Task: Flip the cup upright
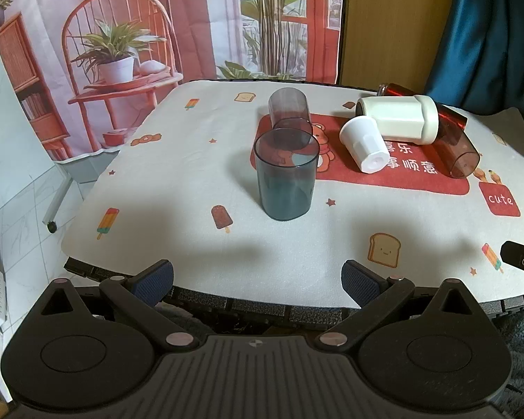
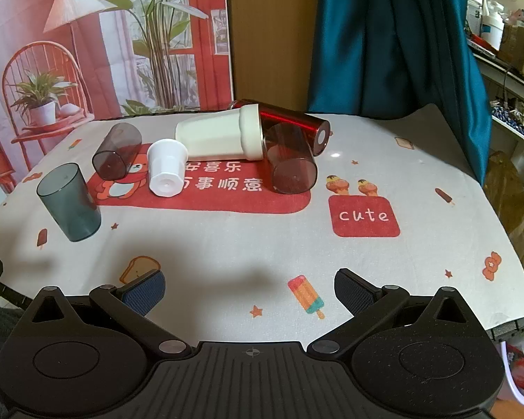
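Note:
A dark teal translucent cup [image 1: 285,174] [image 2: 69,202] stands upright on the table. Behind it a smoky purple cup [image 1: 289,111] [image 2: 117,151] lies on its side. A small white cup [image 1: 365,144] [image 2: 167,167] lies on its side, base toward me. A large white cup [image 1: 400,118] [image 2: 220,136], a brown translucent cup [image 1: 459,152] [image 2: 291,164] and a red bottle [image 1: 450,113] [image 2: 297,122] lie on their sides together. My left gripper [image 1: 257,279] is open and empty at the near table edge. My right gripper [image 2: 249,289] is open and empty over the front of the table.
The table wears a white cloth [image 1: 192,181] [image 2: 401,181] with a red printed panel. A printed backdrop [image 1: 122,35] hangs behind, a blue curtain [image 2: 384,35] at the back right. The other gripper's tip [image 1: 522,262] shows at the right edge.

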The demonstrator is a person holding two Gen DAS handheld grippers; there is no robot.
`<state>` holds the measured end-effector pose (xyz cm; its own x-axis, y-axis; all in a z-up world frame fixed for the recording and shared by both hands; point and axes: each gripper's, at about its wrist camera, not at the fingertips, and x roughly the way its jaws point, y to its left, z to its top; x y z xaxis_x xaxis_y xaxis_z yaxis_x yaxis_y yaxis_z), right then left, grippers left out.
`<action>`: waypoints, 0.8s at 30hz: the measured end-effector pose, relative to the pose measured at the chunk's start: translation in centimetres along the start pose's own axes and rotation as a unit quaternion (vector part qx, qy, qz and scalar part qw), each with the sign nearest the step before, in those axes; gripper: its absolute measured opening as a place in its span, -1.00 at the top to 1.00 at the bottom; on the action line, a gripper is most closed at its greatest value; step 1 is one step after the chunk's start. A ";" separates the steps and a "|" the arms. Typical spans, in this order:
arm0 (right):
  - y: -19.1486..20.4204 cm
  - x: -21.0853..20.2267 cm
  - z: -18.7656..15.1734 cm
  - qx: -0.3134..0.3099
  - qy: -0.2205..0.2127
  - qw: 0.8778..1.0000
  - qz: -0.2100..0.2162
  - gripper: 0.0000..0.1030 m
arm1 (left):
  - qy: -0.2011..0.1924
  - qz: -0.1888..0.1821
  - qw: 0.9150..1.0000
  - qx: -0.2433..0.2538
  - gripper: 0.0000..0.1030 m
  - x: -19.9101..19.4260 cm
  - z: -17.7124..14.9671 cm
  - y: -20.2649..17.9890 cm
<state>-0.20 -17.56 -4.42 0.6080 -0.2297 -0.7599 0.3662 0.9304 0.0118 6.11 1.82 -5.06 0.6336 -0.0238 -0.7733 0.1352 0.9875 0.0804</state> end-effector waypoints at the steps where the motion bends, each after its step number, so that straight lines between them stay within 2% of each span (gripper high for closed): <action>1: 0.0 0.0 0.0 0.000 0.000 1.000 0.000 -0.99 | 0.000 0.000 1.000 0.000 -1.00 0.0 0.0 0.0; 24: -0.1 0.0 -0.1 0.001 0.000 1.000 0.000 -0.99 | -0.004 0.001 1.000 0.003 -1.00 -0.2 0.1 0.0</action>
<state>-0.26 -17.60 -4.49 0.6077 -0.2302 -0.7601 0.3680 0.9298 0.0126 6.01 1.79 -4.85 0.6394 -0.0236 -0.7685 0.1390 0.9866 0.0853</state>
